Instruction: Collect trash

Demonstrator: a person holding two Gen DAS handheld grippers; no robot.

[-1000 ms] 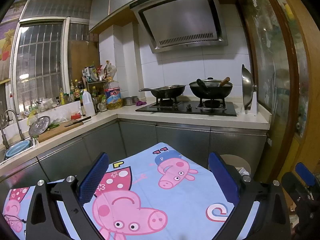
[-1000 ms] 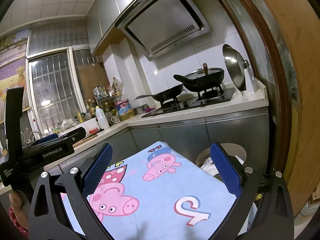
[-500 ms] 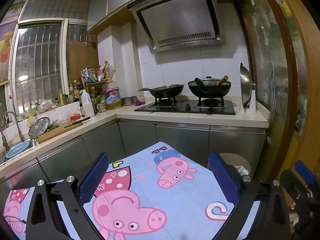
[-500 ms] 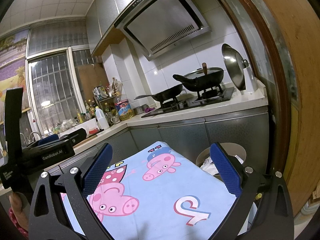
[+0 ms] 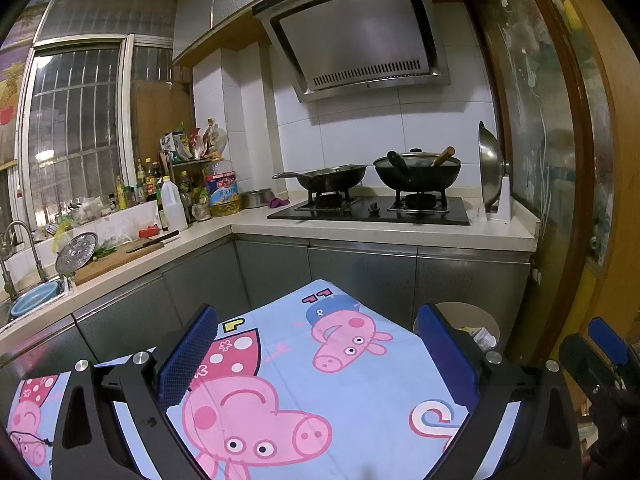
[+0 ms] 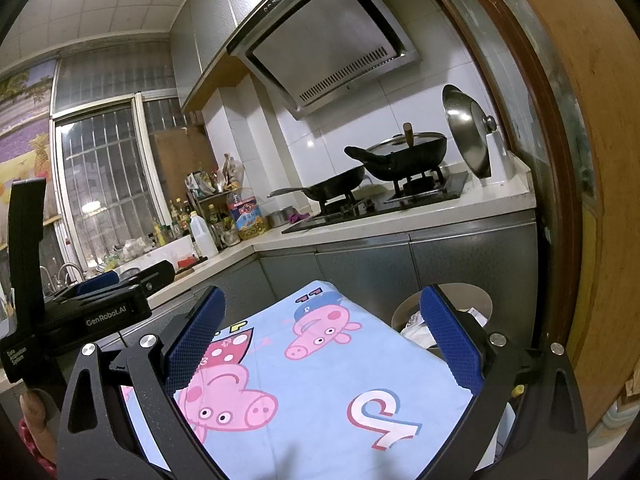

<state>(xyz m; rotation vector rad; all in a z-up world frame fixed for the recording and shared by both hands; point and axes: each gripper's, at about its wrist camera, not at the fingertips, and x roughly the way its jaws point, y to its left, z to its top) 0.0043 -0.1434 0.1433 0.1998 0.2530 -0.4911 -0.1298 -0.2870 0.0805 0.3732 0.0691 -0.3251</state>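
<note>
Left wrist view: left gripper [image 5: 316,354] jaws spread wide, holding nothing, above a cartoon-pig cloth [image 5: 320,380] filling the lower frame. Trash bin [image 5: 480,318] sits at lower right, against the cabinet below the counter [image 5: 400,234], with scraps inside. Right wrist view: right gripper [image 6: 324,338] jaws likewise wide, empty; bin [image 6: 404,312] partly behind the right-hand jaw.

woks [image 5: 416,170]: 2 | bins [image 5: 476,320]: 1 | cloths [image 5: 320,380]: 1 | lids [image 5: 490,160]: 1
</note>
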